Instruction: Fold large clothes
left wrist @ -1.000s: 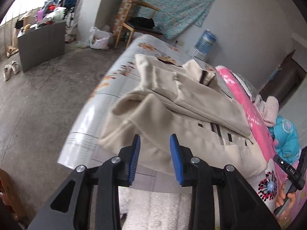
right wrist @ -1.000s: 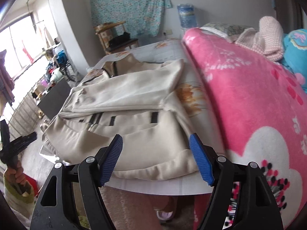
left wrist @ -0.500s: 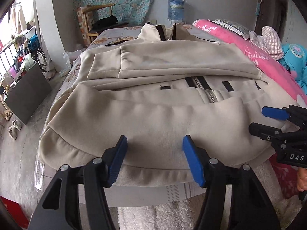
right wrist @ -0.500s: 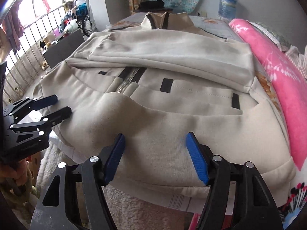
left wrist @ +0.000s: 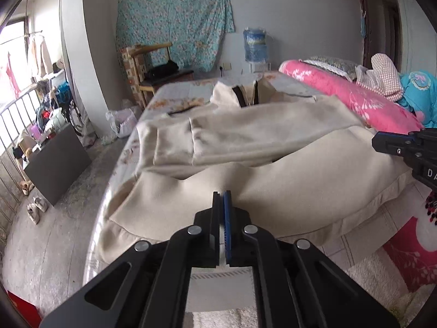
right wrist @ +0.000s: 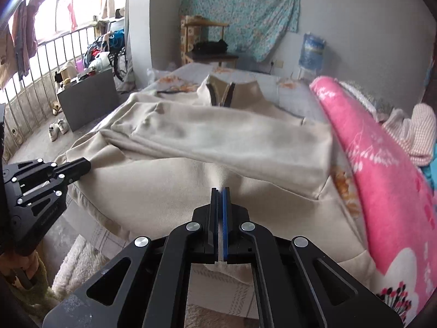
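Pinching jacket [left wrist: 286,186] hem, near bed [left wrist: 174,90] edge: my left tongs [left wrist: 221,199] and right tongs [right wrist: 220,195] both clenched on cloth. Risk: thin bites slipping when lifted, folded sleeves sliding loose.

Large cream fleece zip-up jacket [left wrist: 273,169] spread on bed, collar at far end, zip open at neck. Both sleeves folded across chest. Near hem bunched up, raised into a ridge.
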`<state>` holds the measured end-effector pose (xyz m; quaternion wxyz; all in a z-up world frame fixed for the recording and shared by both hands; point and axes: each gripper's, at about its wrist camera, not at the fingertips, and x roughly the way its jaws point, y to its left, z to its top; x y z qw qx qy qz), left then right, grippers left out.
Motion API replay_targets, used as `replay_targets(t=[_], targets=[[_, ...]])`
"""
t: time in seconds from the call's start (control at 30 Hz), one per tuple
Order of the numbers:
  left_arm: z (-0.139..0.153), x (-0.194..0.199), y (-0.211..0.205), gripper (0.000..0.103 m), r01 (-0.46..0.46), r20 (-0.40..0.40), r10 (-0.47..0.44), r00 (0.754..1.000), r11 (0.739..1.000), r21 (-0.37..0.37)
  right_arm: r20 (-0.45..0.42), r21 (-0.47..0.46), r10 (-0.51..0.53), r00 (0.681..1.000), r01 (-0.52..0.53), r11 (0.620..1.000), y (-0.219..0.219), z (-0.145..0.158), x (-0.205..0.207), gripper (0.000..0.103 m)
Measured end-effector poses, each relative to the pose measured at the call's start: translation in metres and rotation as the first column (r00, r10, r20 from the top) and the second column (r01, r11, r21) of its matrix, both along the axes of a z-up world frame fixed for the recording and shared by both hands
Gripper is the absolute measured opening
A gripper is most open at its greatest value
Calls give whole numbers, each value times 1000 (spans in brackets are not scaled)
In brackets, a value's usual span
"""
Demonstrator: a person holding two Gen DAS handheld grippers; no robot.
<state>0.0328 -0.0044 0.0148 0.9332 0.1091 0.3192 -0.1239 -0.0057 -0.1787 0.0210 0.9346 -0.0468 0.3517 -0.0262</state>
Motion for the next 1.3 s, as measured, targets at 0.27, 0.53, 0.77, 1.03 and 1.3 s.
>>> replay_targets(t=[0.27,0.53,0.77,1.03,1.3], targets=[[-21,12,0,2,-2,-14,2,1000,1000,-15,-34,-88,3,999,-6,996,7,-19,22,0],[-57,36,-5,4,-6,-71,6,997,1000,0,-95,-114,-4,995,-7,993,3,-55,52,0],[-42,28,-2,5,9,16,-10,1000,1000,6,2,-127,1,1000,-1,992,7,-31,46,0],[-34,43,35,6,-69,-80,59,995,990,-122,-72,-82,-3,997,-3,997,-4,-56,64,0],[-47,78,91,36,-238,-178,229,957,971,-28,-105,-32,11,994,-14,999,-10,-68,71,0]])
